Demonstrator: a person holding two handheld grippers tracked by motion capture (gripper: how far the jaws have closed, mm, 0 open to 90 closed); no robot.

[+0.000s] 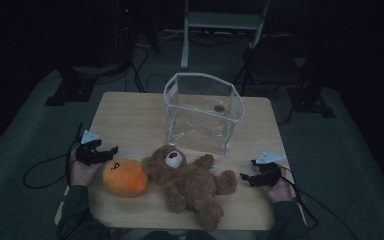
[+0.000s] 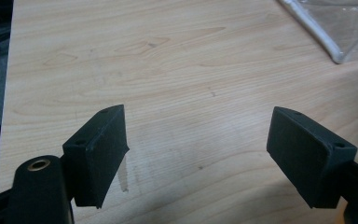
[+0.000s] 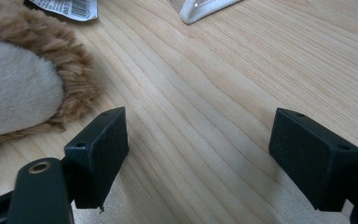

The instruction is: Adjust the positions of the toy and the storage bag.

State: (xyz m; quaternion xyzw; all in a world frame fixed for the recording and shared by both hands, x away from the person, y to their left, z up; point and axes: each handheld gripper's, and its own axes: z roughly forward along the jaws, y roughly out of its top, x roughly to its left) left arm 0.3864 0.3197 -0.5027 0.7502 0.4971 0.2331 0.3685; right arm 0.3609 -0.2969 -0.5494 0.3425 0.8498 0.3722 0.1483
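Brown plush covers the teddy bear (image 1: 187,182) lying on its back across the near half of the wooden table (image 1: 130,120), head toward the left, legs toward the right and the near edge. Its head presses against an orange round plush toy (image 1: 125,177) with a small dark face, which sits just left of it. Behind both, near the middle of the table, stands a clear plastic zip bag (image 1: 202,112) with white edging, open at the top and upright; a small dark round thing shows inside near its far wall, too small to identify.

At the left edge, the left gripper (image 1: 105,151) is held in the person's left hand (image 1: 82,172), just beside the orange toy and pointing toward the table's middle. In the left gripper view its jaws stand wide apart over bare wood with nothing between them, and a corner of the bag's white edging (image 2: 328,49) shows at the upper right.

On the right side, the right gripper (image 1: 246,178) is held in the right hand (image 1: 280,190), pointing left at the bear's near paw and stopping just short of it. In the right gripper view its jaws are also spread wide and grasp nothing; the bear's pale paw pad (image 3: 14,93) lies just beyond the left jaw, with a printed label (image 3: 67,8) behind it.
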